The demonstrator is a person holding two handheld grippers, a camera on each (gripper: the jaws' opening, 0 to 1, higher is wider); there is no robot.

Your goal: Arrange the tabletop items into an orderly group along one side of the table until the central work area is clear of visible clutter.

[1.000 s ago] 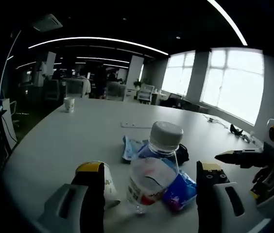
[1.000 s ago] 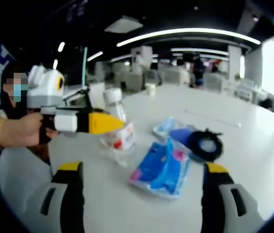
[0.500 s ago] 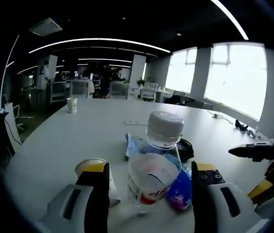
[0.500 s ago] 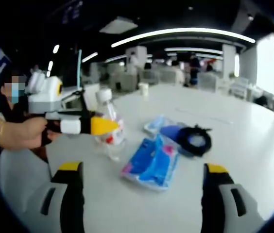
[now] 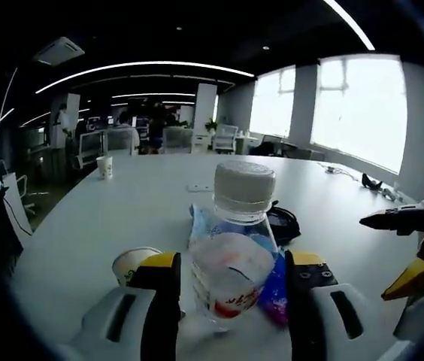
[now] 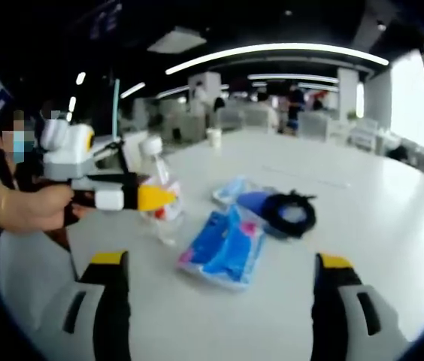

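Left gripper view: big white oval table (image 5: 84, 218) under your hands. Your left gripper (image 5: 231, 282) brackets clear plastic water bottle with white cap (image 5: 234, 252); jaws close beside its body, contact unclear, so cannot tell if clamped. Blue plastic snack packet (image 5: 276, 289) just behind bottle, black tape roll (image 5: 283, 222) beyond. Small white paper cup (image 5: 133, 263) near left jaw. Right gripper view: your right gripper (image 6: 216, 289) spread wide, holding nothing, above blue packet (image 6: 223, 241).
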